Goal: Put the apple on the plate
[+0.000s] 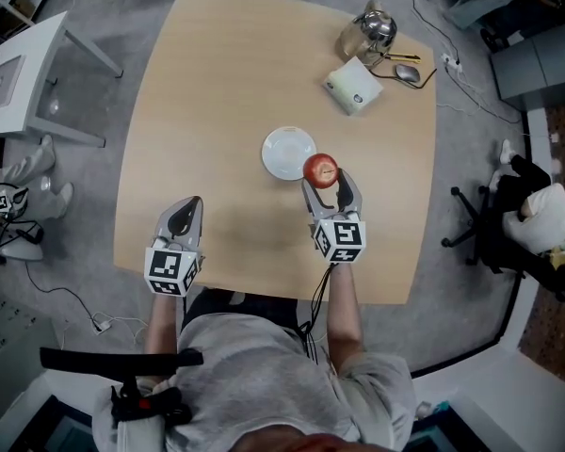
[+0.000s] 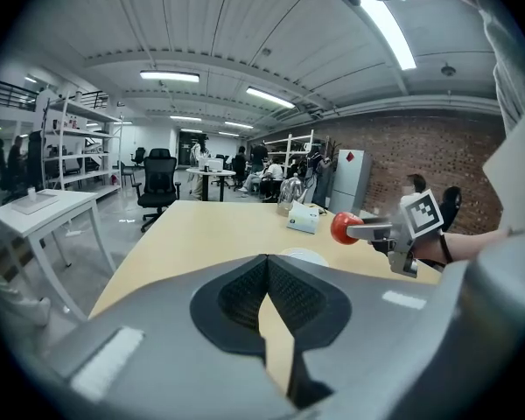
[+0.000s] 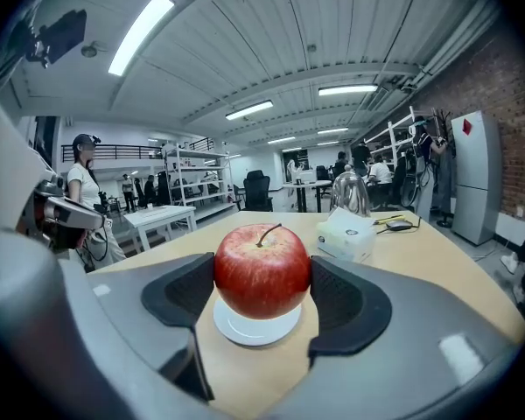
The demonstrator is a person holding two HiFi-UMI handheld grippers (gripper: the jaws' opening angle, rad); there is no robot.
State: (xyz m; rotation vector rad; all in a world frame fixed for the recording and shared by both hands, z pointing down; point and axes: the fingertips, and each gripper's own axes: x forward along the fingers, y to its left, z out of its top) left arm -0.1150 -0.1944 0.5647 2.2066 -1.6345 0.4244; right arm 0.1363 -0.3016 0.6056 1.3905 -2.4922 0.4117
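Over on the left, the left gripper (image 1: 190,205) rests low at the near edge of the wooden table (image 1: 217,83), well apart from everything else. Its own view shows the jaws closed, dark pads meeting at the tips, with nothing between them. Toward the middle of the table sits the white plate (image 1: 284,153), bare. Just right of it, the red apple (image 1: 320,169) is clamped between the jaws of the right gripper (image 1: 326,181), one pad pressed to each side, stem up. The left gripper view shows the apple (image 2: 345,227) lifted clear of the tabletop. From the right gripper's own view the plate (image 3: 255,326) shows directly beneath the apple (image 3: 262,271). From the head view, though, the fruit overlaps only the plate's near-right rim, so how far over the plate it hangs is hard to judge. Farther right, at the far corner, stand a white box (image 1: 353,87), a shiny kettle (image 1: 369,31) and a mouse (image 1: 407,73).
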